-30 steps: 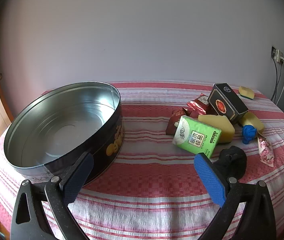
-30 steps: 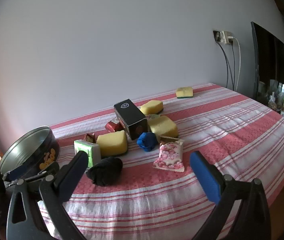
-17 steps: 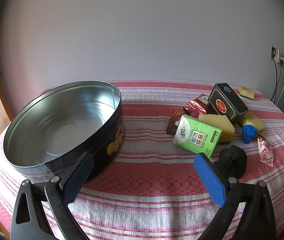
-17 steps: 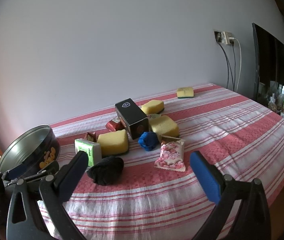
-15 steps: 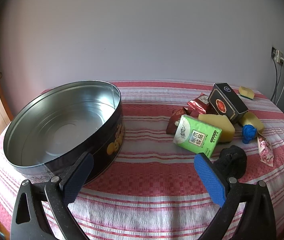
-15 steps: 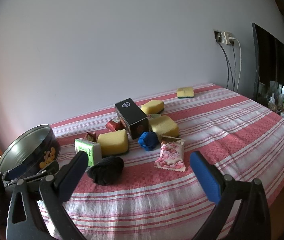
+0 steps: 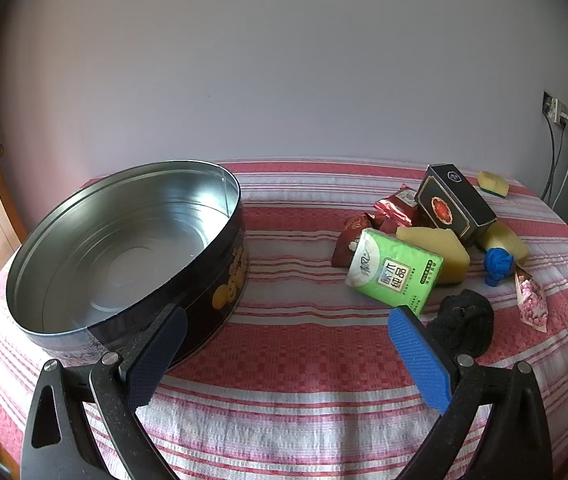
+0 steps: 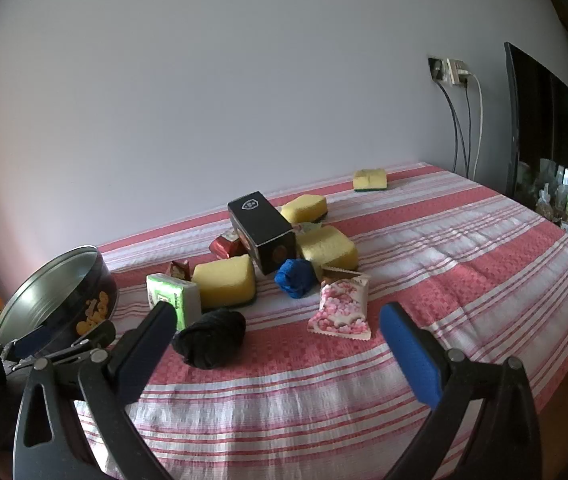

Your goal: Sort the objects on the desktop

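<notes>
Round tin (image 7: 124, 240) at the left edge of the striped tablecloth (image 7: 292, 344), nothing inside. Left gripper (image 7: 284, 356) spread wide, holding nothing, low over the near edge beside the tin. Toward the middle, a heap: green tissue pack (image 7: 394, 272), yellow sponge (image 7: 440, 250), black box (image 7: 456, 206), blue toy (image 7: 498, 266), black cloth (image 7: 466, 326), pink packet (image 8: 342, 310). Right gripper (image 8: 280, 352) also wide apart and unladen, near the right side of the heap.

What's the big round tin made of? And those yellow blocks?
The tin looks like metal: its bare inside is shiny silver and mirrors the light, while the outside wall is dark and printed. The yellow blocks look like soft foam sponges, with a matte, finely pitted surface and rounded edges.
</notes>
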`<control>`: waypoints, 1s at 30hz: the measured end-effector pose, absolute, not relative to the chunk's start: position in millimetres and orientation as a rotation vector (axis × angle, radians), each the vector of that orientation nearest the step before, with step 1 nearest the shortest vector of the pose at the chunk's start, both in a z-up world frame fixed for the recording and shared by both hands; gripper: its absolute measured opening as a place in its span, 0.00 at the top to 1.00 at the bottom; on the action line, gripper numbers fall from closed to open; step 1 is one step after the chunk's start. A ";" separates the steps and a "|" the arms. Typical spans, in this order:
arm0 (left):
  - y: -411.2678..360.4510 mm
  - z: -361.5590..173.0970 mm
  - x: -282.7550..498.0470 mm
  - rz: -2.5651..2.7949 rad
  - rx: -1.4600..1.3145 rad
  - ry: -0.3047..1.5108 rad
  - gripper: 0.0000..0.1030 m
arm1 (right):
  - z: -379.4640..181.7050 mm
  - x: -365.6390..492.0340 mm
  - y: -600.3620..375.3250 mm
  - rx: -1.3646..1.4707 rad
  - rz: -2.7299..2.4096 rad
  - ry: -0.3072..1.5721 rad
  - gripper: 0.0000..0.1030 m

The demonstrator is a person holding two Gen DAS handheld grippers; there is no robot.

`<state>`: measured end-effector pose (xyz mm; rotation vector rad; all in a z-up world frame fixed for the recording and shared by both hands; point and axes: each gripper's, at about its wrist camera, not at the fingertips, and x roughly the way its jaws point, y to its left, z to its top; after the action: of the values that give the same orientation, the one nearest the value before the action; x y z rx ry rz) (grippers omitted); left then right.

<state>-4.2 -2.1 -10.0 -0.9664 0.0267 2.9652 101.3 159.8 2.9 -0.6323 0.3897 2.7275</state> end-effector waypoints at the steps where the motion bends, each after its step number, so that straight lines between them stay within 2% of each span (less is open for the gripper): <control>1: -2.2 -10.1 -4.1 2.965 -0.968 0.028 0.01 | 2.6 101.7 160.1 -0.634 2.727 0.390 0.00; 30: 32.5 -10.1 9.8 2.826 -0.936 0.083 0.01 | -9.3 93.4 190.7 -0.745 2.584 0.394 0.00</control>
<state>9.8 32.5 -10.1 -0.9360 0.0835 2.8258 93.4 190.7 -9.3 -0.7445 0.3938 2.5837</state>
